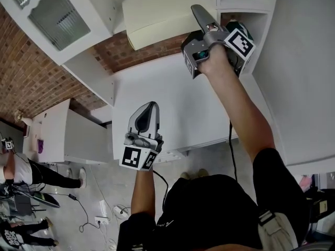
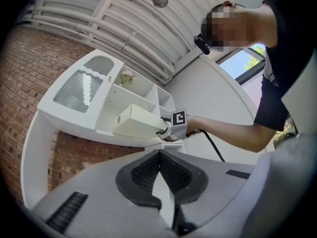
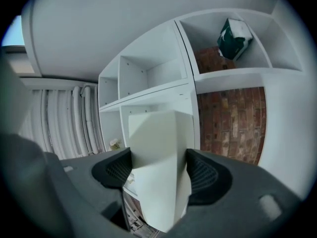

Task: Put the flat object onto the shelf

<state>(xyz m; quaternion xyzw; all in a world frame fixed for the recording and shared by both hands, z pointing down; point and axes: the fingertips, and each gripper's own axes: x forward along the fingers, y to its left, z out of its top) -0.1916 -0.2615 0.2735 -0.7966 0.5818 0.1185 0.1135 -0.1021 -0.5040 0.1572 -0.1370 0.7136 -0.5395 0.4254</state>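
Note:
A flat cream box [image 1: 157, 20] is up at the white shelf unit [image 1: 172, 98], its far end inside an open compartment. In the left gripper view the box [image 2: 136, 122] lies along a shelf board. My right gripper [image 1: 200, 13] is at the box's near end. In the right gripper view the box [image 3: 161, 148] fills the gap between the two dark pads [image 3: 205, 175], which touch its sides. My left gripper [image 1: 150, 110] is lower, in front of the shelf's white panel, shut with nothing in it. Its pads [image 2: 143, 172] meet at the tips.
A green and white packet [image 3: 233, 38] sits in an upper right compartment, against the brick wall [image 3: 230, 123]. More white compartments [image 3: 148, 73] lie to the left. A frosted cabinet door [image 2: 79, 90] hangs at the left. Bystanders [image 1: 21, 171] and cables are on the floor below.

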